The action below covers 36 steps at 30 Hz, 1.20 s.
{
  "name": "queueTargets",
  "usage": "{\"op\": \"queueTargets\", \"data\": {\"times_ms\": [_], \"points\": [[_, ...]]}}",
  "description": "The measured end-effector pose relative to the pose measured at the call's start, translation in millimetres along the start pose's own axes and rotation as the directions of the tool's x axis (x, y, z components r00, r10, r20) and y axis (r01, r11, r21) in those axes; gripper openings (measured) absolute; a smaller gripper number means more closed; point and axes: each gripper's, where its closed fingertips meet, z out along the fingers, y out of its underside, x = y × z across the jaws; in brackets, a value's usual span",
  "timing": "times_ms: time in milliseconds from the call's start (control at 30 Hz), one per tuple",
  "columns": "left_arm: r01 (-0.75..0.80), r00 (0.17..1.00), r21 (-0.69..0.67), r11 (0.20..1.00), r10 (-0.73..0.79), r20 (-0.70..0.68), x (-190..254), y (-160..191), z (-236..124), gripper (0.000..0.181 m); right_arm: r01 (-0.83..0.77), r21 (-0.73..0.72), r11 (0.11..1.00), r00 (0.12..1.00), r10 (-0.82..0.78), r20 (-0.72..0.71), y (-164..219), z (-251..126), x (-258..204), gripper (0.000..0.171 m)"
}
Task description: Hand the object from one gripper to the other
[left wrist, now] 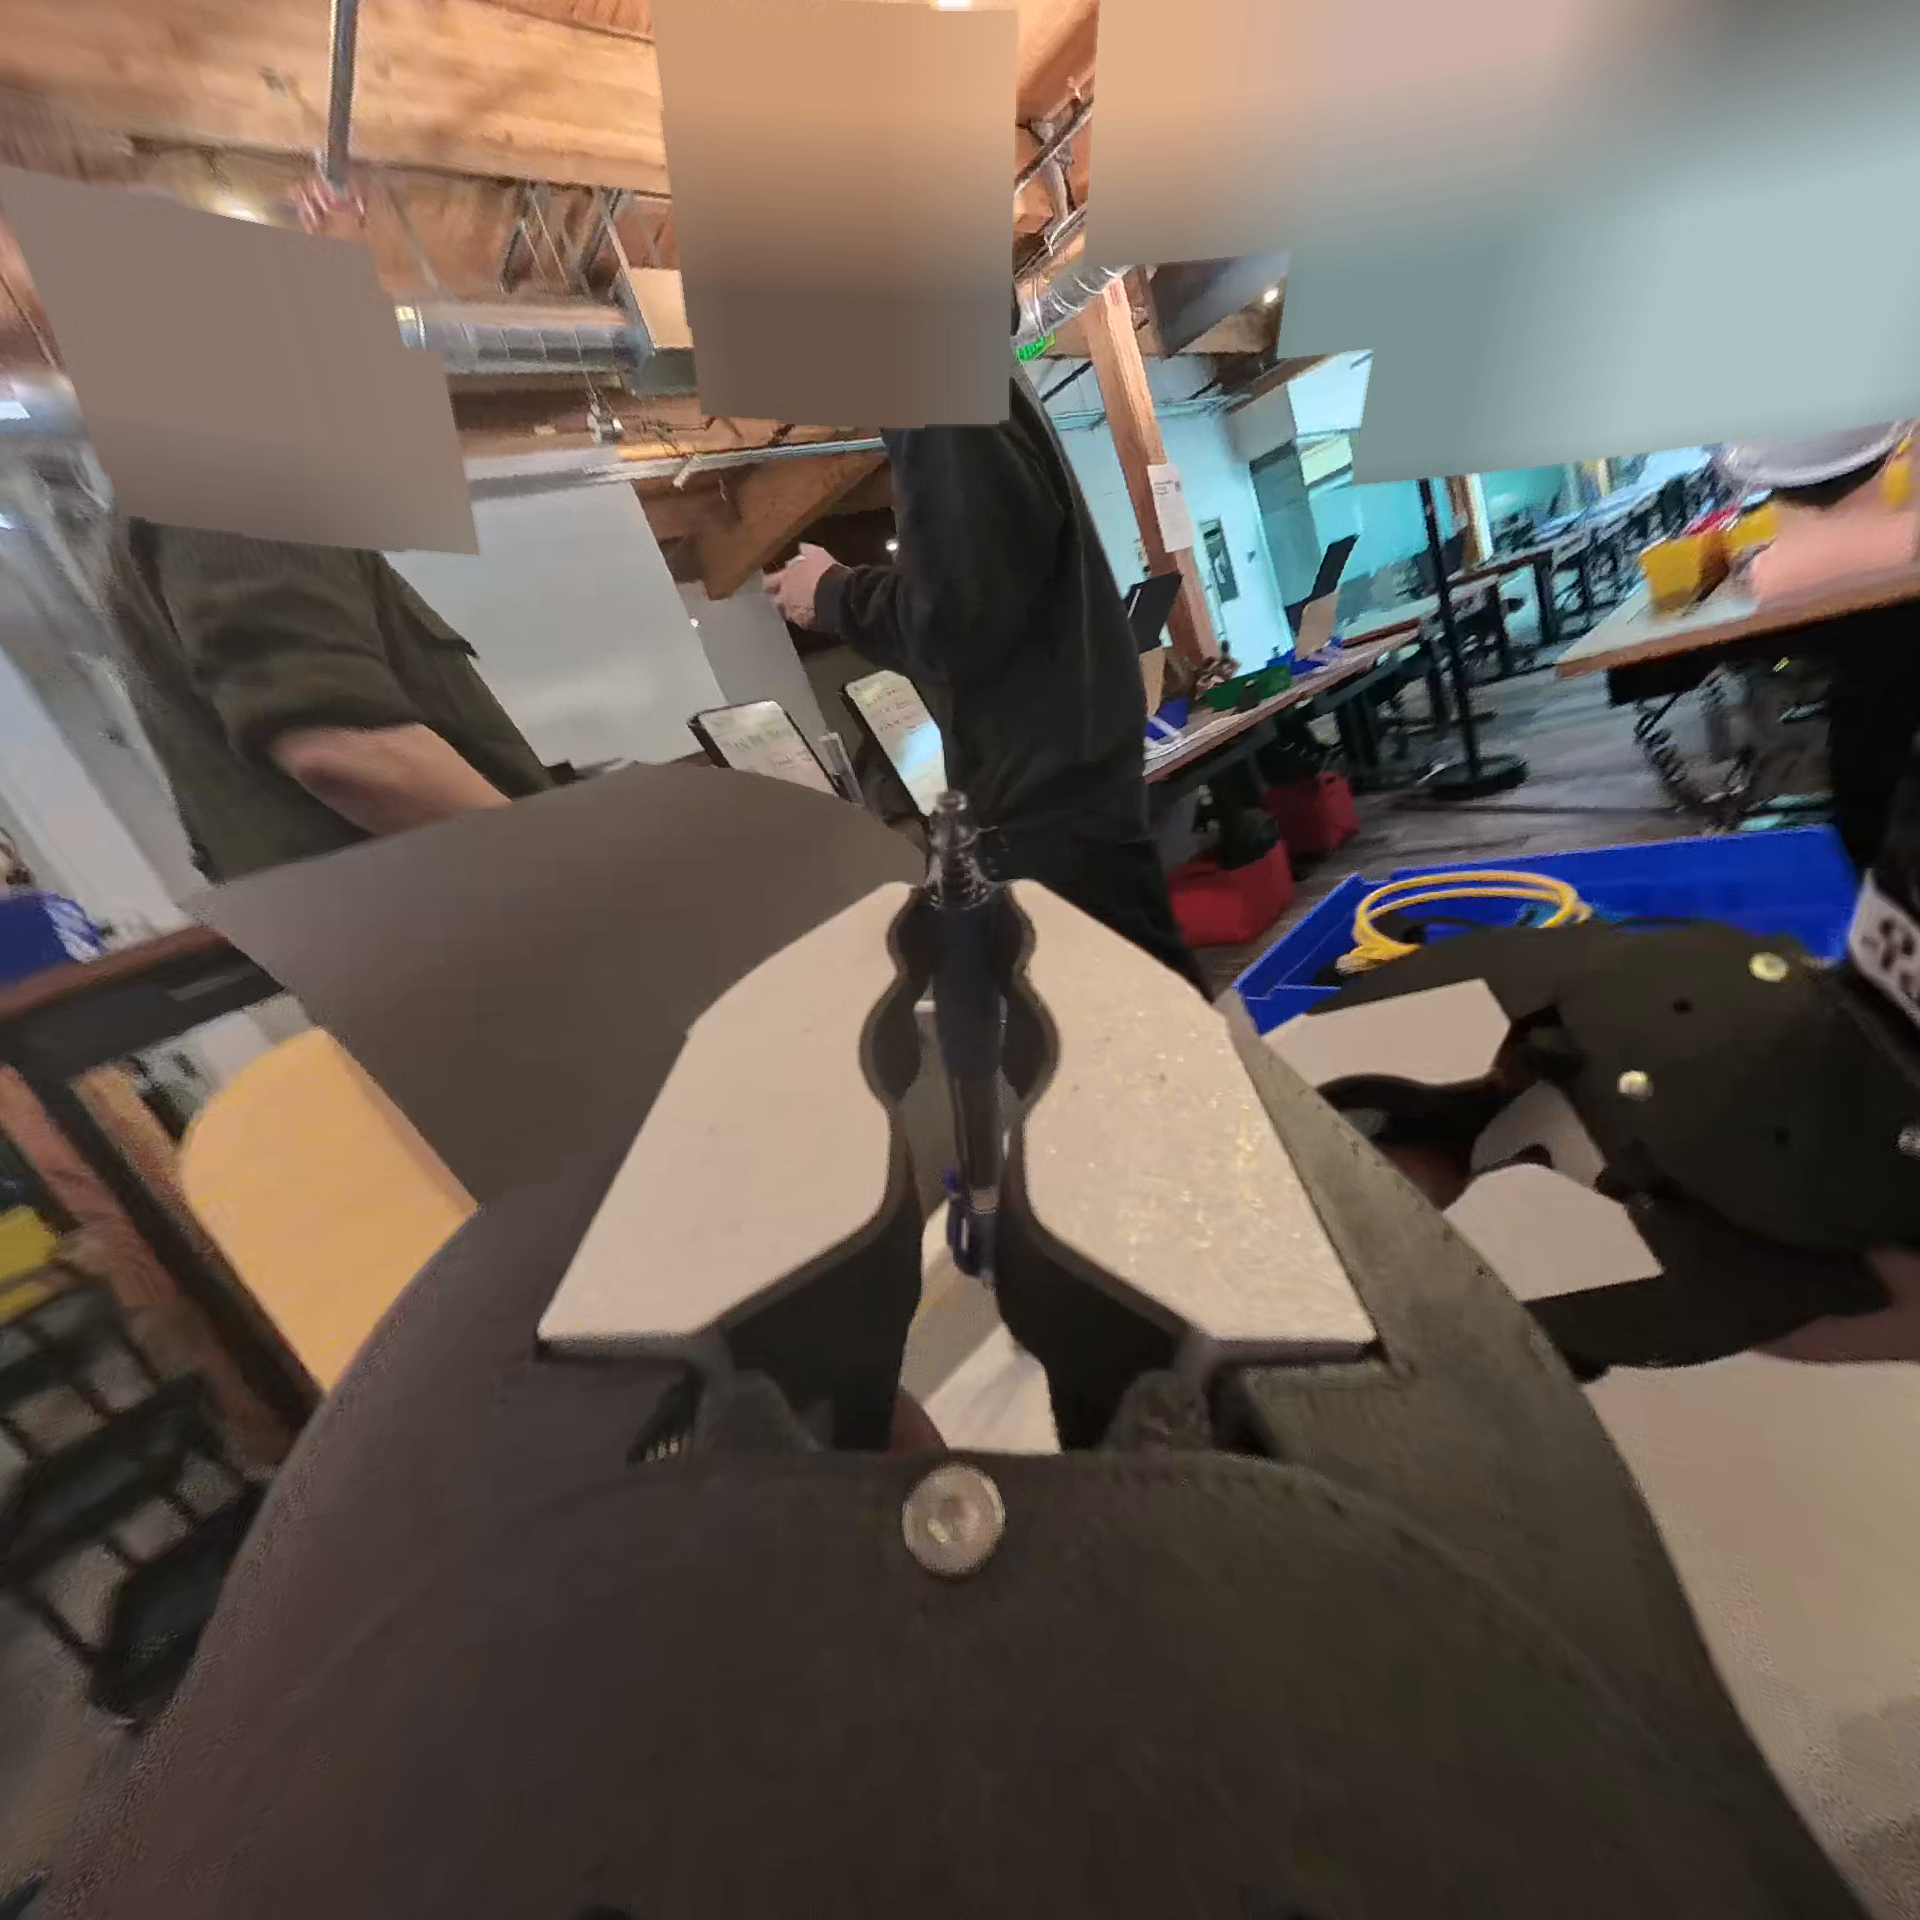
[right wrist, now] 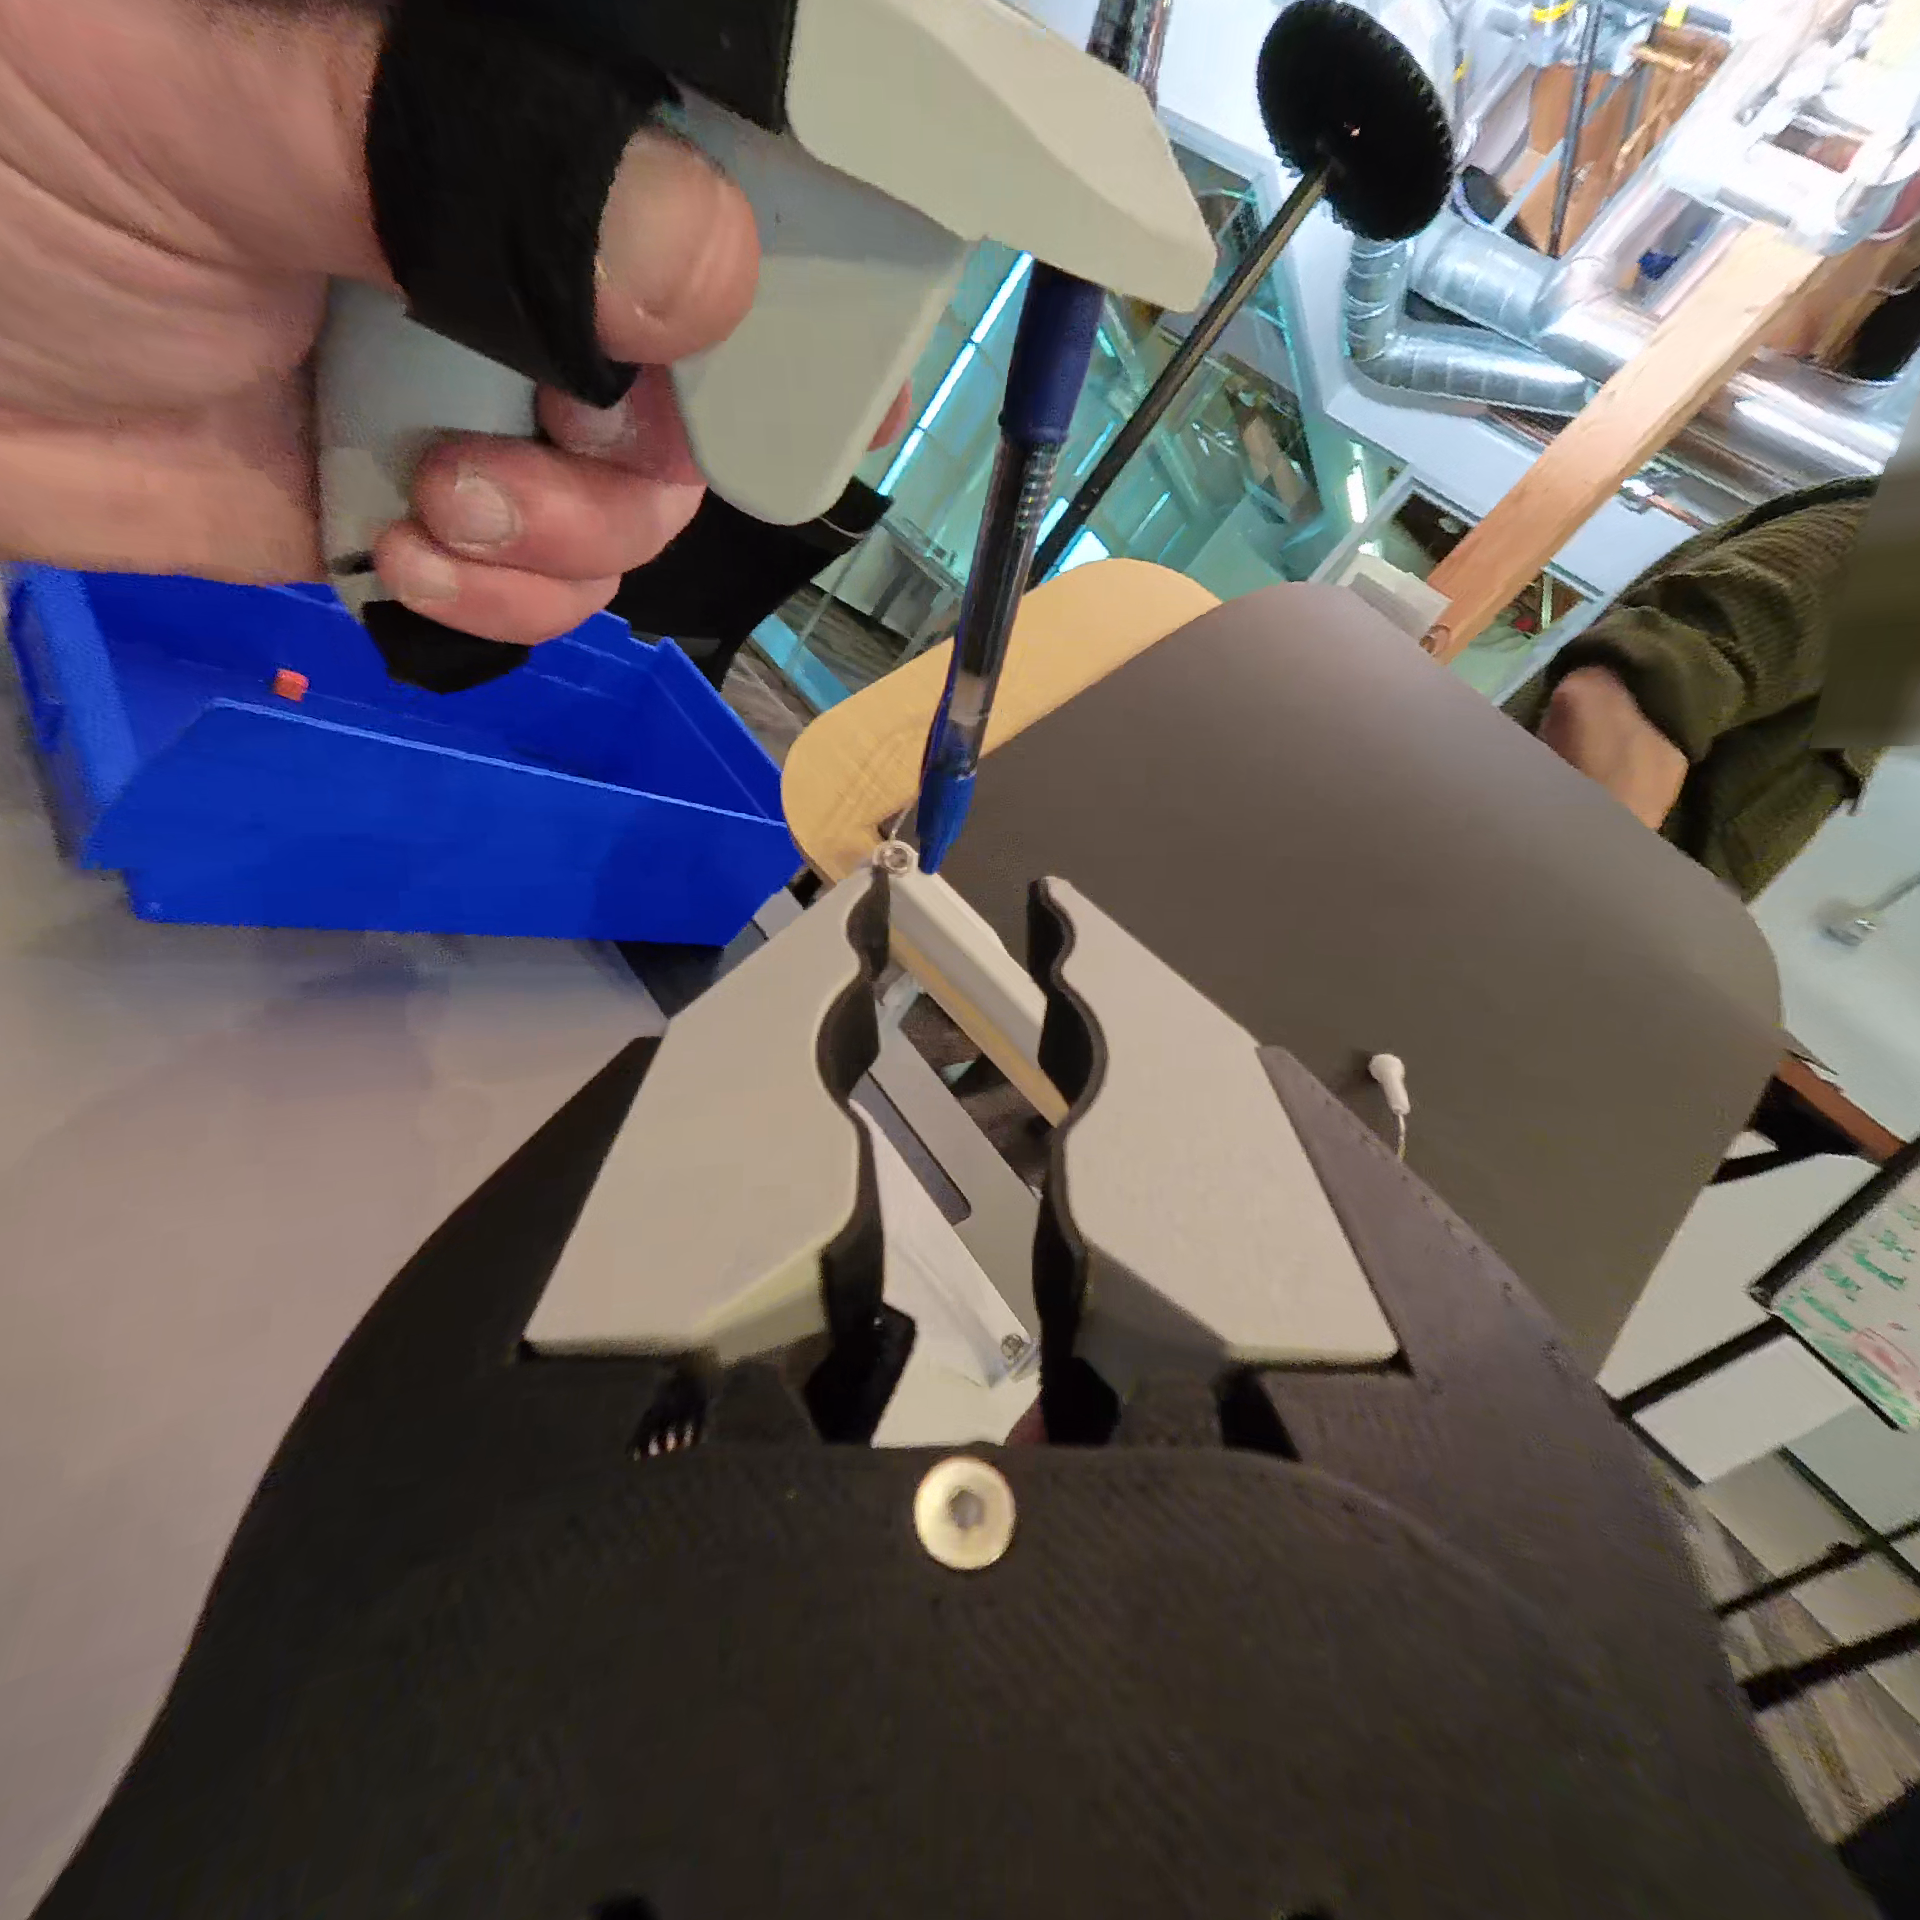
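While the left tongs point(left wrist: 961, 914) pinch the pen point(left wrist: 966, 1029) upright along their jaws, the right tongs point(right wrist: 961, 894) wait spread just below its blue tip, so handover is mid-approach; next, I judge, right must rise around the barrel and close before left lets go

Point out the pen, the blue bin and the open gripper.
pen point(left wrist: 968, 1023): left wrist view, on its blue grip.
blue bin point(right wrist: 436, 831): right wrist view, on its front wall.
right gripper point(right wrist: 961, 894): right wrist view, between its fingertips.
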Motion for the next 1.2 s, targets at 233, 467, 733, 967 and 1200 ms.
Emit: {"op": "queueTargets", "data": {"times_ms": [233,467,733,967,1200], "points": [[-0.284,0.955,-0.014,0.959,0.284,0.082,0.4,-9.1,-3.9,0.011,-0.267,0.072,0.961,0.955,0.253,0.157,-16.6,-13.1,15.9,0.04],[-0.597,0.793,0.023,0.802,0.585,0.17,17.4,-19.1,-7.1,0.011,-0.655,0.098,0.749,0.704,0.559,0.437,-41.4,-30.9,27.7,0.099],[-0.757,0.651,0.103,0.645,0.733,0.198,54.7,-15.1,-5.9,0.011,-0.751,0.088,0.654,0.565,0.569,0.597,-74.8,-38.4,0.5,0.148],[-0.806,0.586,0.229,0.546,0.792,0.175,97.8,-19.2,-12.2,0.011,-0.859,0.026,0.511,0.366,0.578,0.729,-83.2,-50.0,-5.2,0.159],[-0.782,0.609,0.28,0.556,0.779,0.152,115.7,-23.4,-14.9,0.011,-0.866,0.054,0.498,0.356,0.536,0.766,-87.7,-56.7,-8.9,0.159]]}}
